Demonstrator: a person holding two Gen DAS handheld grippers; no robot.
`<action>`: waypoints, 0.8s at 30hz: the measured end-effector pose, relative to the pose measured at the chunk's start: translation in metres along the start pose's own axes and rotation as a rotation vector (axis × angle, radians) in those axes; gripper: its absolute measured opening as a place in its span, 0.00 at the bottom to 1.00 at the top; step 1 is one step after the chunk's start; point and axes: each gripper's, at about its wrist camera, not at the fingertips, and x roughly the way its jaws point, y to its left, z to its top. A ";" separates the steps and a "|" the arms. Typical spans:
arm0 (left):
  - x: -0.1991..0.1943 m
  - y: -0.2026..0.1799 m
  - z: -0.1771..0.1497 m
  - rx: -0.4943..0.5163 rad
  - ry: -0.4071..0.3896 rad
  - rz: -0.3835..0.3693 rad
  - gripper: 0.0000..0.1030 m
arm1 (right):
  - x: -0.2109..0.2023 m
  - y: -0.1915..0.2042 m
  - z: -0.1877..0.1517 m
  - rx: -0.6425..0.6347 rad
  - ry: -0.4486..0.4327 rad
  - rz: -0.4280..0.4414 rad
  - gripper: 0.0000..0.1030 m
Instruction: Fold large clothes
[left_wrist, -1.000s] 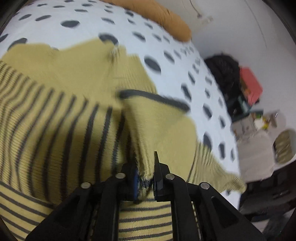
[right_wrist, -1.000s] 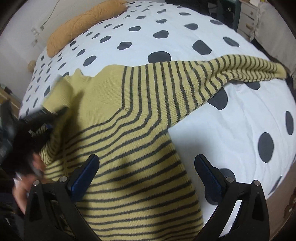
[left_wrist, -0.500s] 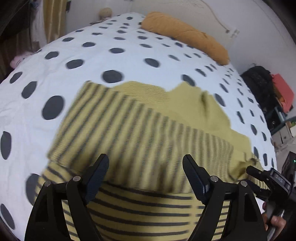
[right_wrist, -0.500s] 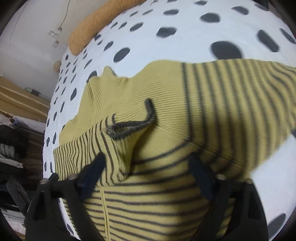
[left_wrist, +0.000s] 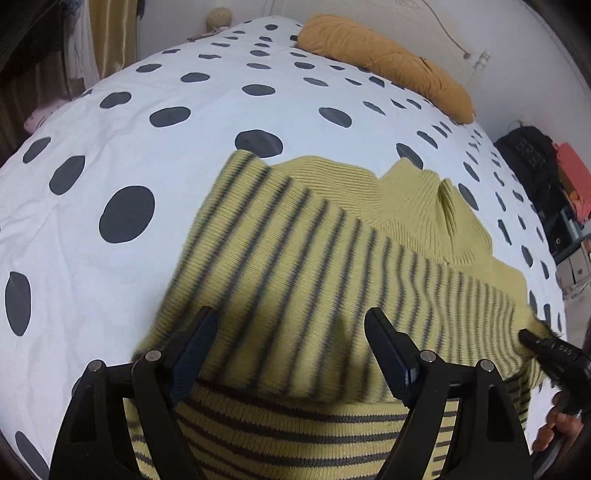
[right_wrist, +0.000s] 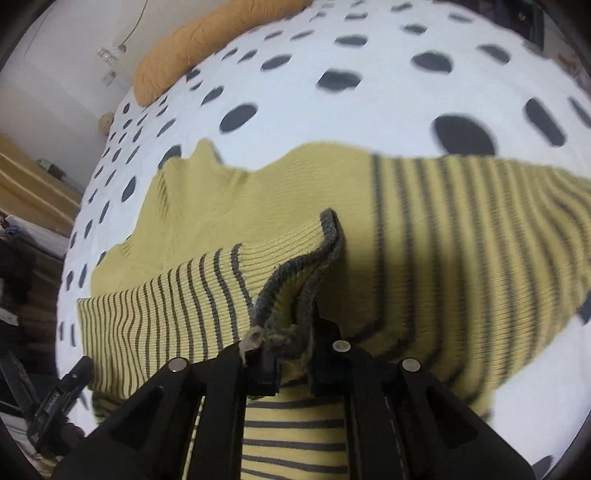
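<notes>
Since a second ago the left gripper (left_wrist: 291, 354) has let go of the sleeve cuff (right_wrist: 299, 291) it was pinching and swung across; its fingers (left_wrist: 194, 347) now stand wide apart, nothing between them, hovering over the folded sleeve (left_wrist: 295, 266). Meanwhile the right gripper (right_wrist: 291, 369), which was spread wide over the sweater's body, has just been closing, and its fingers now pinch the grey-edged cuff, which bunches up between them.

That striped yellow sweater (right_wrist: 461, 240) lies flat on the bed (left_wrist: 110, 147), on a white cover with dark dots. One sleeve is folded across the chest, its cuff reaching the middle, in the right fingers' grip. In the right wrist view the other sleeve (right_wrist: 535, 184) stretches out sideways to the right over the cover. The plain yellow collar (left_wrist: 417, 184) points toward the head of the bed, where an orange pillow (left_wrist: 388, 55) lies well apart from the sweater. A hand (left_wrist: 557, 424) shows at the lower right edge of the left wrist view.
</notes>
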 end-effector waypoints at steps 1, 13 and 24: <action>0.005 -0.001 0.000 0.002 0.006 0.003 0.80 | -0.003 -0.008 0.002 0.000 -0.016 -0.030 0.10; 0.037 -0.017 -0.005 0.074 0.032 0.120 0.82 | -0.100 -0.161 0.025 0.185 -0.188 -0.144 0.62; 0.038 -0.026 -0.012 0.112 0.016 0.167 0.85 | -0.209 -0.405 0.011 0.716 -0.378 -0.301 0.65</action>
